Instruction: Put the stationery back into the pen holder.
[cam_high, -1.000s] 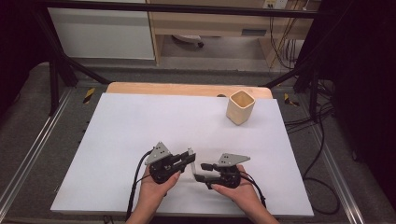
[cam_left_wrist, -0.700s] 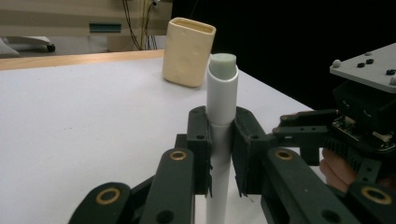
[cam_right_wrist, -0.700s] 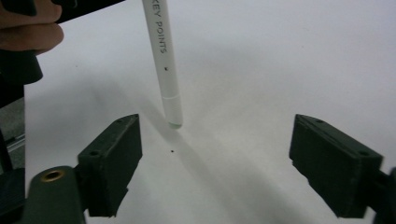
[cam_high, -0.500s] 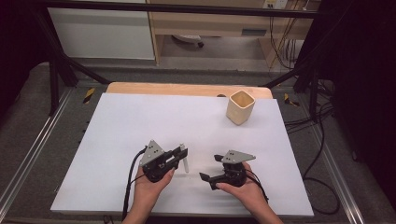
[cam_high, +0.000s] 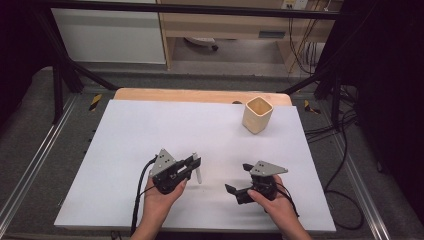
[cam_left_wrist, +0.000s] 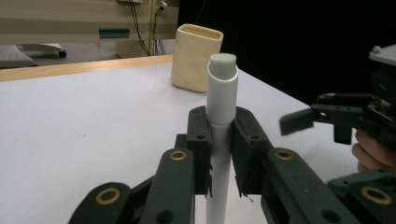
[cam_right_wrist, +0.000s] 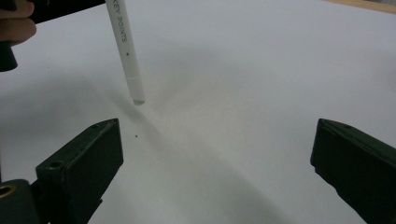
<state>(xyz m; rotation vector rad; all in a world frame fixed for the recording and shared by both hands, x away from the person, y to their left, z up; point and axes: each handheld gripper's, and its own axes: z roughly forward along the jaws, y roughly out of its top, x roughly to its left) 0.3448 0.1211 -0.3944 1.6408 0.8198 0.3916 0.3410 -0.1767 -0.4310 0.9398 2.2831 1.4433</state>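
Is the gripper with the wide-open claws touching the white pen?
Apart. In the right gripper view, the right gripper stands open with bare table between its jaws, and the white pen, held by the left gripper, hangs beyond them.

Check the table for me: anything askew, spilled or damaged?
Nothing stands out. The left gripper holds the white pen upright, the right gripper is open with nothing between its jaws, and the beige cup stands upright on the white sheet.
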